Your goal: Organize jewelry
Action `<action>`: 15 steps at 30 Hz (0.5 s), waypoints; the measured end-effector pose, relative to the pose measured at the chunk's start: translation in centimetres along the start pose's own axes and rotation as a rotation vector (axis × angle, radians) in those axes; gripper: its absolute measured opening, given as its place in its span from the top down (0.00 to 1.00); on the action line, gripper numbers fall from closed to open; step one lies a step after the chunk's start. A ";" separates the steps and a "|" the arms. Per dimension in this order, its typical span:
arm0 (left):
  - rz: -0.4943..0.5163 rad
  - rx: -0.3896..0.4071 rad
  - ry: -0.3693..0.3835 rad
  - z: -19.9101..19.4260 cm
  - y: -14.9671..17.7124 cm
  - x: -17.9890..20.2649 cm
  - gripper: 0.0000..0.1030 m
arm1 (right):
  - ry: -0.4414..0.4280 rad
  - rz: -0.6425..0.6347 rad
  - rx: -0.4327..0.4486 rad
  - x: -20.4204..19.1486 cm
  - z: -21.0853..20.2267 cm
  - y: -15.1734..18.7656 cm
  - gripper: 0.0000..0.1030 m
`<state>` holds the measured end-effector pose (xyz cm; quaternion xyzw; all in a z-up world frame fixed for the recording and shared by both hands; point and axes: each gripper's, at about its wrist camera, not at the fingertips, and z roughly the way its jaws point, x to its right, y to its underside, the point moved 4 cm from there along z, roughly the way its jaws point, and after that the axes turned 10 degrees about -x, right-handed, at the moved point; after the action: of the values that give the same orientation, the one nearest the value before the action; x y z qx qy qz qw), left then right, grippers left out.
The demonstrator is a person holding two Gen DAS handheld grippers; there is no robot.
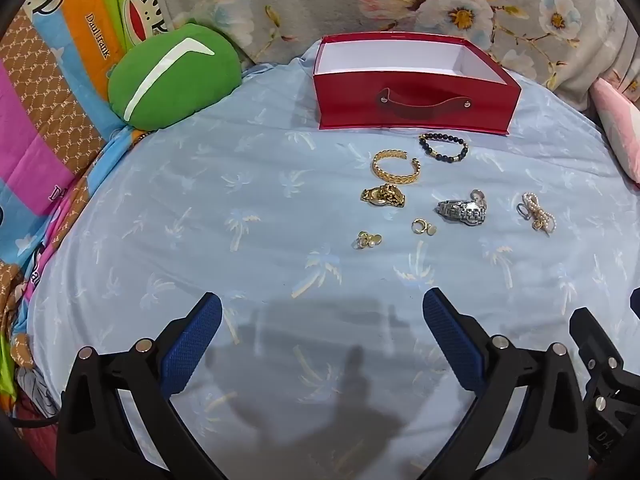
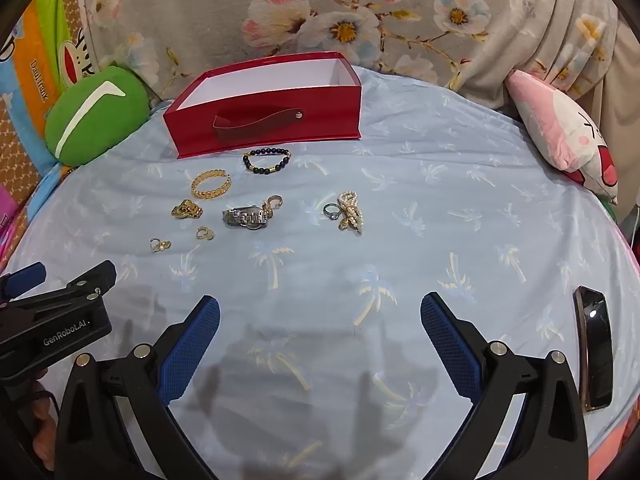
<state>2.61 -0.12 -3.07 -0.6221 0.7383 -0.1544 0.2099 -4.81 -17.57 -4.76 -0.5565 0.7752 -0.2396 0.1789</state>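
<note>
Start of sort: left gripper [image 1: 322, 306] & right gripper [image 2: 320, 306] are held spread wide, empty, short of jewelry, e.g. gold bangle [image 1: 397, 166], laid before red box [image 1: 412, 94], prob. for easy reach.

bed sheet [image 1: 200, 200]: pale blue, printed with light palm trees
box [image 1: 412, 106]: red outside, white inside, dark red strap handle
beaded bracelet [image 1: 443, 147]: black beads with a few gold ones
cuff bracelet [image 1: 396, 166]: gold, braided pattern
small watch [image 1: 383, 195]: gold
large watch [image 1: 462, 209]: silver
pearl strand [image 1: 540, 212]: cream-white with gold bits
ring [image 2: 332, 210]: silver, blue stone
round cushion [image 1: 172, 76]: green with a white curved stripe
plush pillow [image 2: 560, 136]: pink and white, red patch
back fabric [image 2: 320, 12]: grey with white, pink and blue flowers
side blanket [image 1: 60, 92]: orange, blue, pink, green and brown cartoon print
phone [image 2: 596, 344]: glossy black
left hand-held gripper [image 1: 322, 332]: black, blue textured pads
right hand-held gripper [image 2: 320, 332]: black, blue textured pads
</note>
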 end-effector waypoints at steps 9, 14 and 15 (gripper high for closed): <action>0.006 -0.002 -0.002 0.0 -0.1 0.6 0.05 | -0.001 0.001 0.006 0.3 -0.4 0.2 0.05; 0.009 0.007 0.004 0.0 0.6 -0.1 0.05 | 0.002 0.002 0.006 0.3 -0.4 0.3 0.05; 0.010 0.007 0.003 0.0 0.7 -0.1 0.05 | 0.002 0.001 0.006 0.3 -0.4 0.3 0.05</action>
<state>2.04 0.10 -3.37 -0.6176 0.7410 -0.1570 0.2115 -5.40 -17.73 -4.59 -0.5553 0.7748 -0.2425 0.1801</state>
